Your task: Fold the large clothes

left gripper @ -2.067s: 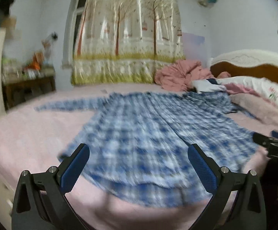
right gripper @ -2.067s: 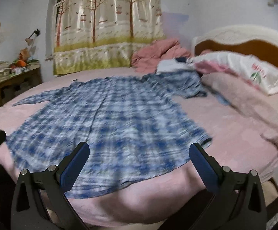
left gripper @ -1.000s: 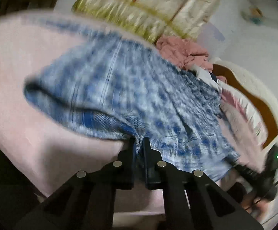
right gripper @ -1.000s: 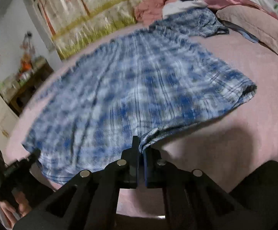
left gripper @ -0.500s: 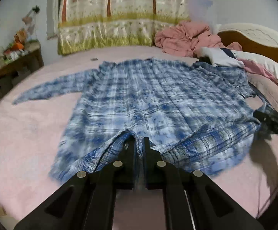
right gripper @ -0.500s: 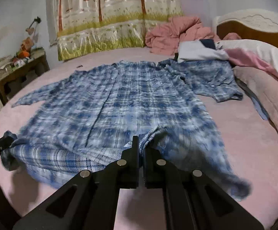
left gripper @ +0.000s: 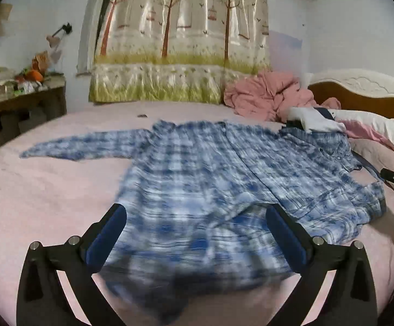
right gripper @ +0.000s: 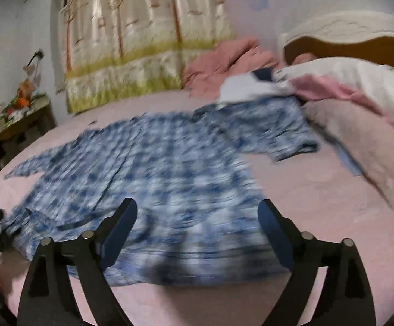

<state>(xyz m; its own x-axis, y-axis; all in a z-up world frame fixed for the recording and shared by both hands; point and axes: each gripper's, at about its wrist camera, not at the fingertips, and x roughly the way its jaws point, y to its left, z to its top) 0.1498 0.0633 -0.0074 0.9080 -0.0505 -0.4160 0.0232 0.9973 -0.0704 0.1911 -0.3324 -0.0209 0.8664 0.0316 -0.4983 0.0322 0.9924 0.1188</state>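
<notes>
A large blue plaid shirt (left gripper: pixel 197 168) lies spread on the pink bed (left gripper: pixel 47 190), one sleeve stretched to the left and the other bunched near the pillows. Its near hem (left gripper: pixel 197 258) is blurred and rumpled, lying loose just below and beyond my left gripper (left gripper: pixel 195 217). That gripper's jaws are opening wide and its blue pads (left gripper: pixel 107 235) touch no cloth. In the right wrist view the shirt (right gripper: pixel 156 168) fills the middle. My right gripper (right gripper: pixel 197 213) hangs over its near hem, jaws opening, nothing pressed between them.
A crumpled pink quilt (left gripper: pixel 267 95) and white pillows (right gripper: pixel 346 87) lie against the wooden headboard (left gripper: pixel 360 95) at the right. A tree-print curtain (left gripper: pixel 183 40) hangs at the back. A cluttered side table (left gripper: pixel 20 97) stands at the left.
Both grippers were shut on the shirt's hem and now stand wide apart, with the hem let go and dropped onto the bed. Both hands have drawn back and risen.
</notes>
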